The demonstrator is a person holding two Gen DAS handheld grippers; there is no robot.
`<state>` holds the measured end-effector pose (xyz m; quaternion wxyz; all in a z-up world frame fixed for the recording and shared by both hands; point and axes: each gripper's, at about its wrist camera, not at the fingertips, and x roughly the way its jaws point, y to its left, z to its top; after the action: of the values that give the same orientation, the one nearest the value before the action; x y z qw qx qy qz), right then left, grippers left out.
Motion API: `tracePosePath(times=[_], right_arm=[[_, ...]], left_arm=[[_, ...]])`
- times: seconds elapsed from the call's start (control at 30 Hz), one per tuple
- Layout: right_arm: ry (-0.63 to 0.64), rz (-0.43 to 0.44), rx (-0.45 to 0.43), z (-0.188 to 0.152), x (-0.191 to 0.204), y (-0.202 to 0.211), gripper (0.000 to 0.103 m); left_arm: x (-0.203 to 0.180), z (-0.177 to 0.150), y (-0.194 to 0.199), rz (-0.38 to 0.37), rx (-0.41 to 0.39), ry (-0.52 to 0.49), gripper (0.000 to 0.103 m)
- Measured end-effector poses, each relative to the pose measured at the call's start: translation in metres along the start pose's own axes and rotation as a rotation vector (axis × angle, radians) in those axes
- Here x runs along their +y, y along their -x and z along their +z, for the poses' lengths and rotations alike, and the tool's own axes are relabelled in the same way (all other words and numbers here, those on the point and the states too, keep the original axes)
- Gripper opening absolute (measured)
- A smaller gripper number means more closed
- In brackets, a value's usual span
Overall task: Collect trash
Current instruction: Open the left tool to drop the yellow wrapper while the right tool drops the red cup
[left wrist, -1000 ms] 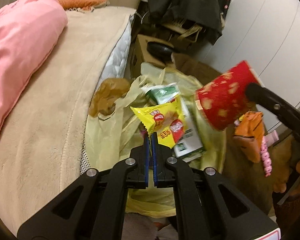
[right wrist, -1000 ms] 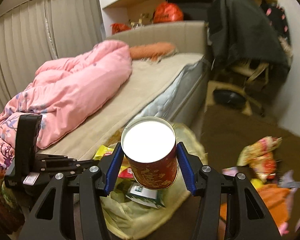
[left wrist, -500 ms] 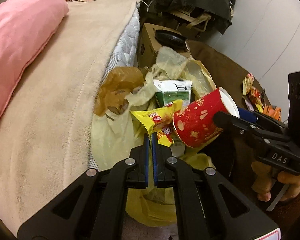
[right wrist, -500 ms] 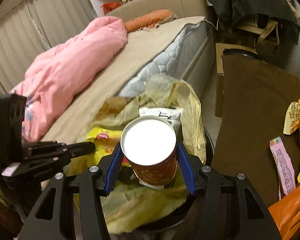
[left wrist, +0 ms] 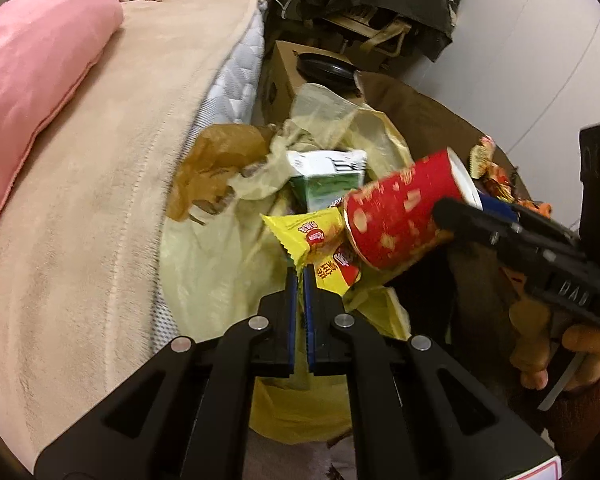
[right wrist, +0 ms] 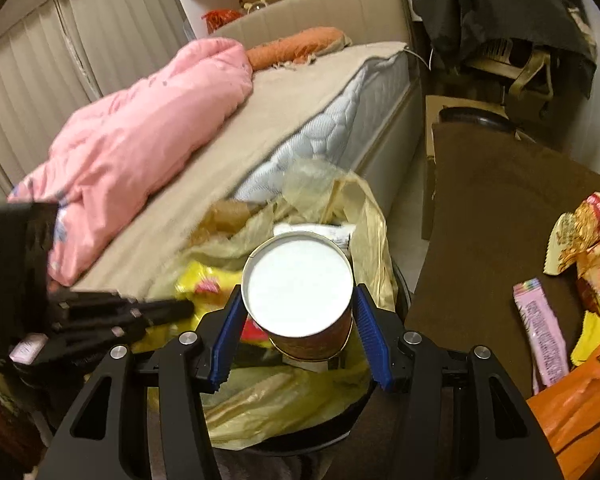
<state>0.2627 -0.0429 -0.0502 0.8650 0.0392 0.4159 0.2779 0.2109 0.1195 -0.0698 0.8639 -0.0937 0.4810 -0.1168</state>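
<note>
Beside the bed, over the yellow bag-lined bin, the left tongs pinch a yellow snack wrapper and the right tongs clamp a red paper cup, both held above the opening, probably for dropping in.

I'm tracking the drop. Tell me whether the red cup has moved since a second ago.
Yes. In the right wrist view the red cup sat level with the bed edge earlier; now it is lower, over the yellow bag.
</note>
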Motion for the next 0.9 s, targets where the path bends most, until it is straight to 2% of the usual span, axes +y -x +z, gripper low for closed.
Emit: tracePosePath(times=[0.3, 0.37, 0.43, 0.53, 0.6, 0.67, 0.8, 0.9], right_arm=[[0.021, 0.048, 0.037, 0.0, 0.013, 0.006, 0.05], [0.031, 0.048, 0.049, -0.001, 0.016, 0.003, 0.05], [0.043, 0.051, 0.078, -0.002, 0.019, -0.004, 0.051], [0.046, 0.06, 0.117, -0.004, 0.021, -0.018, 0.051], [0.049, 0.047, 0.103, -0.005, 0.022, -0.02, 0.053], [0.063, 0.028, 0.076, -0.006, 0.023, -0.018, 0.064], [0.075, -0.001, 0.009, 0.0, 0.021, -0.005, 0.066], [0.064, -0.022, -0.041, 0.005, 0.014, 0.01, 0.066]], left_arm=[[-0.003, -0.005, 0.01, -0.002, 0.002, -0.032, 0.003], [0.005, -0.003, 0.011, 0.001, 0.0, 0.004, 0.011], [0.013, -0.001, 0.017, -0.002, -0.016, 0.041, 0.027], [0.021, 0.003, 0.03, 0.011, -0.058, 0.074, 0.032], [0.024, 0.006, 0.04, 0.023, -0.09, 0.09, 0.033], [0.023, 0.008, 0.049, 0.036, -0.123, 0.096, 0.034], [0.021, 0.01, 0.062, 0.051, -0.179, 0.108, 0.037], [0.017, 0.012, 0.065, 0.045, -0.191, 0.114, 0.037]])
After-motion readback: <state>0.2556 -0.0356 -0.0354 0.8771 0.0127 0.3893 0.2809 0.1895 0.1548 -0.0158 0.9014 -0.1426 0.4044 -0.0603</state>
